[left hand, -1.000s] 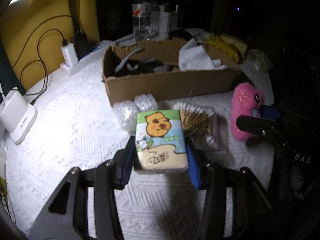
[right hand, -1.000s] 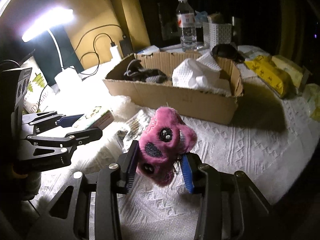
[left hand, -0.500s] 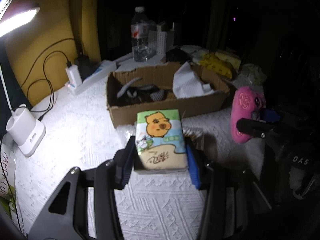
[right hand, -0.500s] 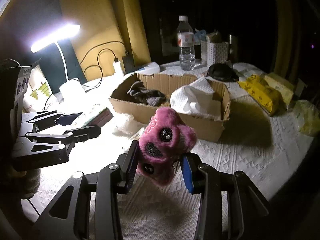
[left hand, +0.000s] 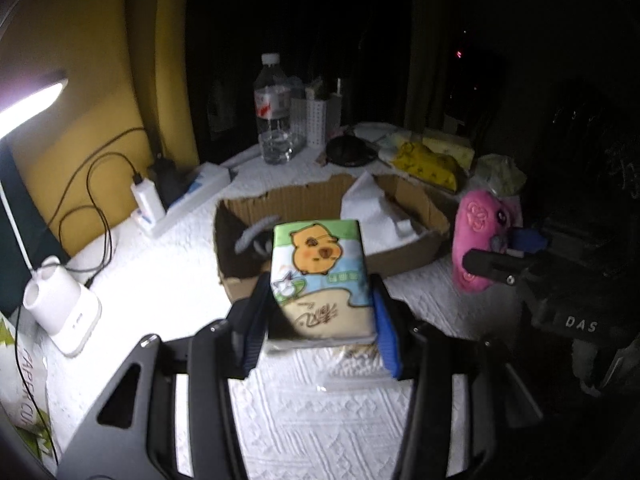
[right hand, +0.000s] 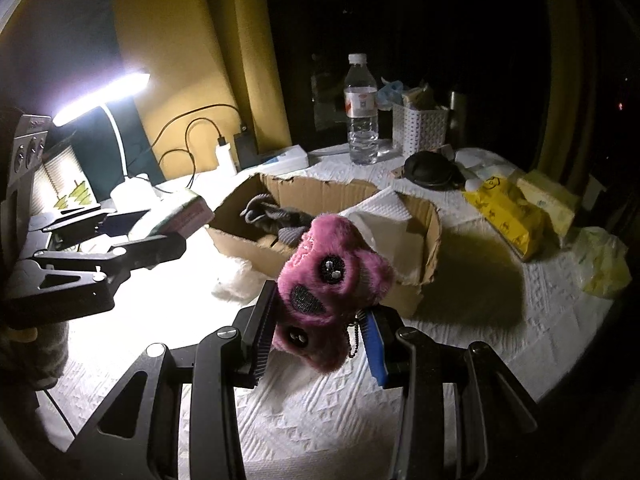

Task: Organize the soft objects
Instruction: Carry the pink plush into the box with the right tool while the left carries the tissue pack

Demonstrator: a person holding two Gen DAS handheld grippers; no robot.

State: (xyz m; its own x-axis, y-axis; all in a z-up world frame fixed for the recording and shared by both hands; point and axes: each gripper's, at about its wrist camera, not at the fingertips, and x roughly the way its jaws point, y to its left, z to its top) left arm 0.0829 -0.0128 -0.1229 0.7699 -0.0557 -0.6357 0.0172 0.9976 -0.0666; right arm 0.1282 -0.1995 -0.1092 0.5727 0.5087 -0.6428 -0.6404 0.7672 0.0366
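My left gripper (left hand: 320,320) is shut on a tissue pack (left hand: 320,276) printed with a cartoon animal, held in the air in front of the open cardboard box (left hand: 408,256). My right gripper (right hand: 318,340) is shut on a pink plush toy (right hand: 328,288), held above the table near the box (right hand: 434,232). The box holds grey fabric (right hand: 276,216) and white paper (right hand: 380,220). The plush toy (left hand: 480,248) also shows at the right in the left wrist view. The tissue pack (right hand: 180,216) also shows at the left in the right wrist view.
A water bottle (right hand: 361,112) and a white basket (right hand: 418,128) stand behind the box. Yellow packs (right hand: 508,208) lie at the right. A lamp (right hand: 100,96), charger cables (left hand: 100,184) and a power strip (left hand: 192,196) are at the left. A white textured cloth (right hand: 320,408) covers the table.
Both grippers have risen with their loads. The box now looks lower and farther in both views, and the tissue pack overlaps the box front.
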